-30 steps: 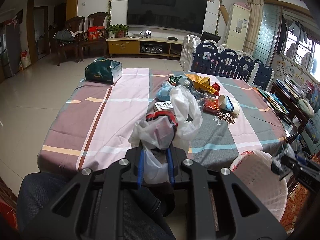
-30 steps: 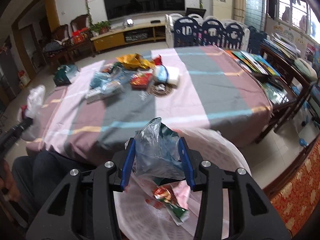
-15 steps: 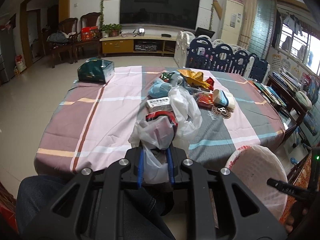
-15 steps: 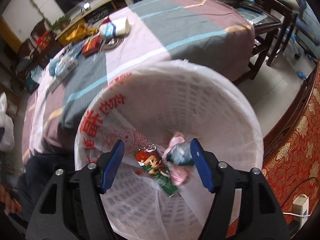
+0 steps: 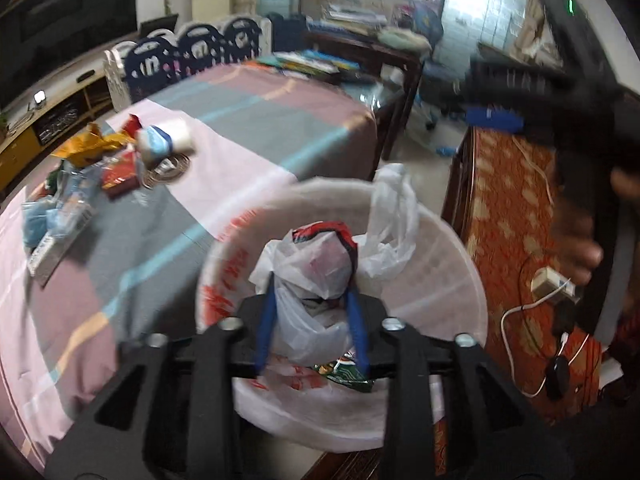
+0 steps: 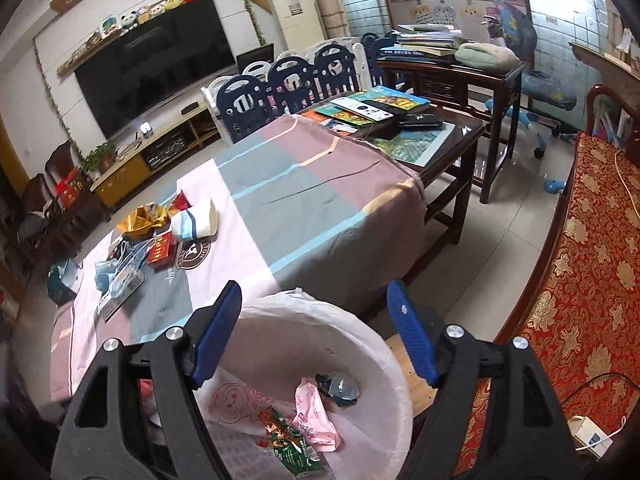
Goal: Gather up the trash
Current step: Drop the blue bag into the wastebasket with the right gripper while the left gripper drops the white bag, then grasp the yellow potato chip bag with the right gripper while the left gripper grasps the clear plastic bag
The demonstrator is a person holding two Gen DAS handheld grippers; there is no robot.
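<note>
- Left claw (image 5: 312,320) pinches a white bag (image 5: 316,276) above the bin (image 5: 460,280).
- Right claw (image 6: 314,332) is spread, holding nothing, over the bin.
- Wrappers (image 6: 296,440) lie inside the bin.

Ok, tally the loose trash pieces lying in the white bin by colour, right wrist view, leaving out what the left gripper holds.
Pink wrapper: 1
Green snack wrapper: 1
Bluish clear bag: 1
Total in the bin: 3
Not counted: the white plastic bag gripped by the left gripper above the bin, and a red scrap at the bin's left edge, mostly hidden.
</note>
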